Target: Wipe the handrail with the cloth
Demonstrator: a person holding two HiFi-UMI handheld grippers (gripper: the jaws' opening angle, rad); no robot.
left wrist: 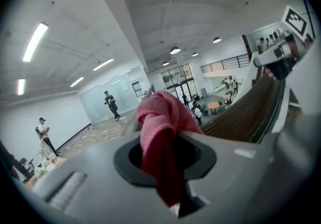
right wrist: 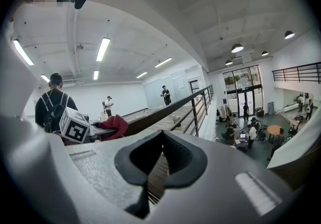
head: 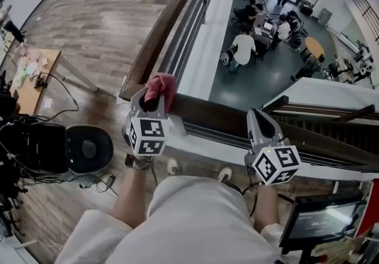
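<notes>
Cloth (head: pixel 163 85), pink and bunched, is clenched in left gripper (head: pixel 155 98) at the handrail (head: pixel 225 116) corner; it prob. touches the wood, though that's hard to tell from above; right gripper (head: pixel 259 119) jaws are closed on nothing, just over the rail. To wipe well: press cloth flat on top, drag steadily along w/ even pressure.
</notes>
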